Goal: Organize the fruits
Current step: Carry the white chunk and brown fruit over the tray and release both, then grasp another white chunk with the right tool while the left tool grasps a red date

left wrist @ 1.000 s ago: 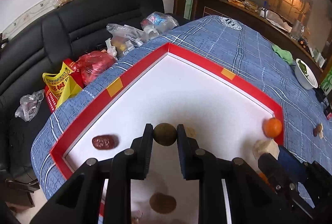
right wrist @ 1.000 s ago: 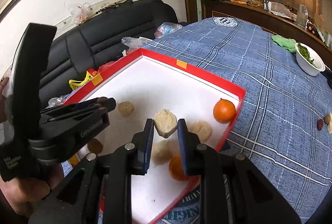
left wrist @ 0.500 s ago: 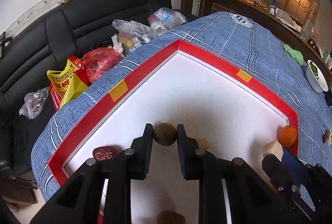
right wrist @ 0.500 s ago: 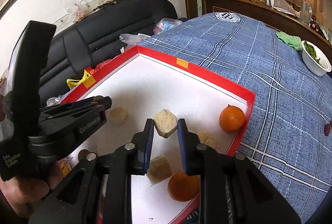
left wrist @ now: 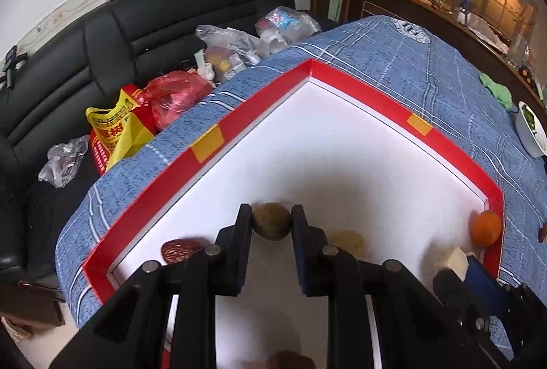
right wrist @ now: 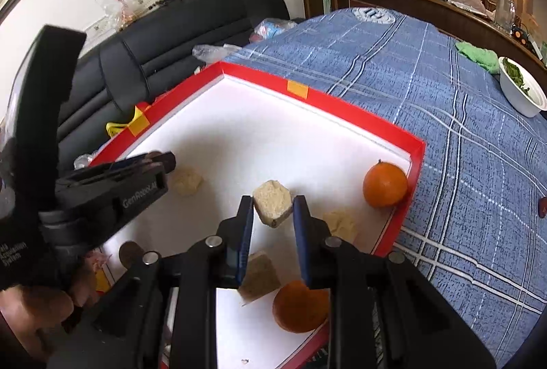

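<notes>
Fruits lie inside the red-rimmed tray [right wrist: 355,111] on the worktop [right wrist: 461,164], and you carry two more above it, so the sorting is, in my judgement, in the middle and not finished. Your left hand-held gripper [left wrist: 271,225] is closed on a round brown-green fruit [left wrist: 271,221]. Your right hand-held gripper [right wrist: 272,210] is closed on a pale faceted piece [right wrist: 272,203]. Both are held over the near part of the tray and must yet be put down.

Now the count, from near to far. At the near edge there is one orange [right wrist: 299,307], one pale piece [right wrist: 259,273] and one brown round fruit [right wrist: 130,253]. Further in, one red date [left wrist: 179,249] lies by the left rim, and there are two more pale pieces [right wrist: 340,223] [right wrist: 186,181]. A second orange [right wrist: 384,184] sits in the right corner. The far half of the tray is bare. So you have two oranges, four pale pieces, two brown fruits and one date.
</notes>
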{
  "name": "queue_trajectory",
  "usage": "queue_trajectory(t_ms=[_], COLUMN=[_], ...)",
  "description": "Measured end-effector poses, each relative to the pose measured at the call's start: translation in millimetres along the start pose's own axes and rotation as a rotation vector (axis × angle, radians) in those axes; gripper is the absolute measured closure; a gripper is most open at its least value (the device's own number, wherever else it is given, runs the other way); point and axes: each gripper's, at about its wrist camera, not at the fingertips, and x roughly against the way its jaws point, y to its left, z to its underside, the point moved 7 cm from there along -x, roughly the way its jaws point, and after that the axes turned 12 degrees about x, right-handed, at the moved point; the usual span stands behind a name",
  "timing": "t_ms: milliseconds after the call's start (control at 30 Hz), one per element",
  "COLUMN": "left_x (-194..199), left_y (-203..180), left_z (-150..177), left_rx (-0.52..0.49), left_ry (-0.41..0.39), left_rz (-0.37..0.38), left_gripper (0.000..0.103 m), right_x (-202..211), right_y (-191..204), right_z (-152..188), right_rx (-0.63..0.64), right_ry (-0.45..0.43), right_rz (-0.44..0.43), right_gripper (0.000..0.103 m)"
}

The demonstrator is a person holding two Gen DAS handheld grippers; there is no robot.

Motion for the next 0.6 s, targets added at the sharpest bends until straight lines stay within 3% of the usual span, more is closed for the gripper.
queue_trajectory(t_ms=[33, 67, 100, 133, 167, 400, 500, 600], left_x=[-0.4, 0.2, 1.9, 5.0, 9.7, 44.7, 58.8, 69.2], left_y=[1.7, 4.2, 6.2, 8.0, 9.6, 0.1, -25.9, -64.6], left_z=[0.7, 1.6, 2.0, 1.4, 0.7, 2.1, 11.7, 30.2], left_rx=[0.002, 0.010, 0.020, 0.028, 0.034, 0.088, 0.059, -0.019], left_ry=[0.008, 0.020, 0.020, 0.010, -0.009, -0.080, -0.107, -0.111], left_rz=[-0.006, -0.011, -0.016, -0.020, -0.025, 0.021, 0.073, 0.148], left_gripper=[0.080, 0.067, 0.050, 0.044, 0.037, 0.033, 0.032, 0.031], right_x=[0.5, 1.4, 4.2, 6.6, 9.6, 55.0, 79.0, 103.4], right_y=[1.4, 2.5, 3.8, 4.6, 5.6, -15.7, -50.6, -105.9], right_z=[0.7, 1.4, 2.2, 3.1, 3.9, 17.2, 33.3, 59.5], right_rx=[0.006, 0.012, 0.015, 0.015, 0.017, 0.009, -0.056, -0.134], right_ry=[0.003, 0.005, 0.003, 0.002, 0.001, -0.055, -0.083, -0.100], right_rz=[0.002, 0.004, 0.006, 0.001, -0.005, 0.031, 0.062, 0.151], right_gripper=[0.076, 0.072, 0.059, 0.051, 0.051, 0.050, 0.050, 0.050])
